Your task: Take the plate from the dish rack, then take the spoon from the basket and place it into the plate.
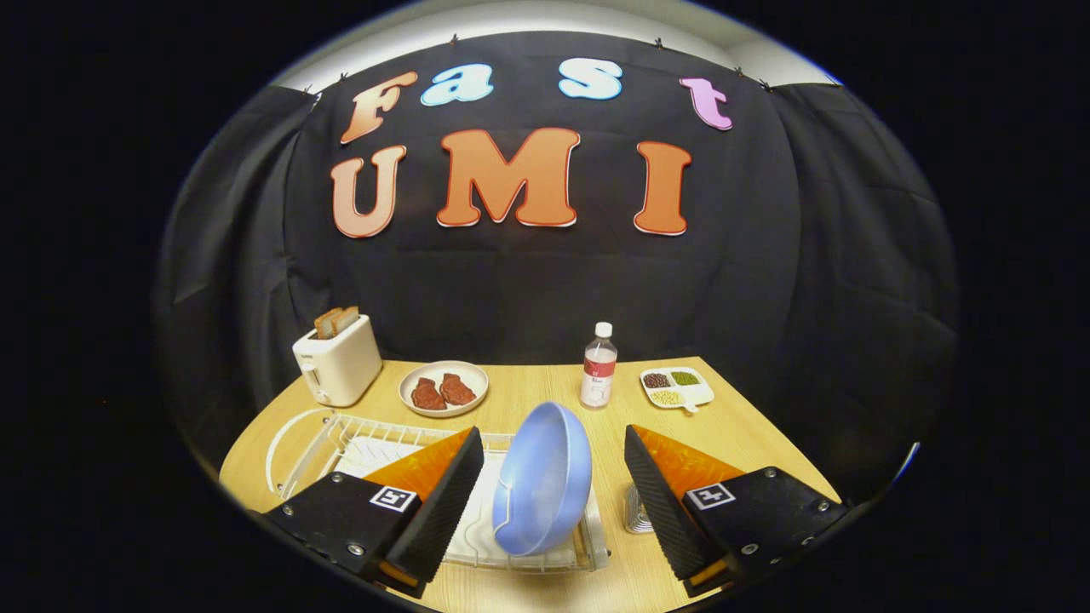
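A light blue plate (545,478) stands on edge in the white wire dish rack (341,434), at the rack's right end. My gripper (553,489) is open, its two fingers spread wide on either side of the plate and touching nothing. The plate sits between the fingers, slightly nearer the left one. A small ridged metal basket (634,509) peeks out behind the right finger, mostly hidden by it; I cannot make out the spoon.
On the wooden table (749,426) beyond the rack stand a white toaster (338,362) with bread, a plate of meat pieces (444,389), a water bottle (599,366) and a divided dish of beans (676,387).
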`<state>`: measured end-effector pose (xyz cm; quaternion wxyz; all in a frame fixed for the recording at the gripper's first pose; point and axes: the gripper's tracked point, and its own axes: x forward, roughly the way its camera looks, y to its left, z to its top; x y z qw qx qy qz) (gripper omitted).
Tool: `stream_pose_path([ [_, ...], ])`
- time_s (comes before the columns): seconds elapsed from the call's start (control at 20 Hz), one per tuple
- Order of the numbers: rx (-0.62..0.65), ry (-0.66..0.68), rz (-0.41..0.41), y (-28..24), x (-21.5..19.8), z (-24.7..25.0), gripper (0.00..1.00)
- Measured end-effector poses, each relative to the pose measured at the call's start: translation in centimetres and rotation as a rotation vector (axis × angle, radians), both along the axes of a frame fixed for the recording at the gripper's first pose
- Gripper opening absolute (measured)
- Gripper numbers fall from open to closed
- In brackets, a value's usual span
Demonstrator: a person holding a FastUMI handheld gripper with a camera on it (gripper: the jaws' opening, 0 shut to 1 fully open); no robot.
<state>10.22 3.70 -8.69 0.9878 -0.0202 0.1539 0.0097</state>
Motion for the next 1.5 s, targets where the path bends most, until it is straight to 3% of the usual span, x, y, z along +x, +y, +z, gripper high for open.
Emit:
stream_pose_path([
  [0.15,-0.032,0.061,-0.028,-0.4,0.8,-1.7,0.98],
  [0.45,-0.083,0.138,-0.072,-0.9,2.8,-4.3,0.72],
  [0.55,-0.105,0.171,-0.076,-0.8,3.1,-4.8,0.60],
  [0.7,-0.150,0.202,-0.109,-1.5,3.8,-5.4,0.32],
  [0.9,-0.167,0.212,-0.195,-2.9,4.1,-4.9,0.12],
  [1.05,-0.177,0.218,-0.196,-2.4,4.2,-4.8,0.07],
  [1.5,-0.280,0.173,-0.210,-1.9,3.8,-2.7,0.07],
])
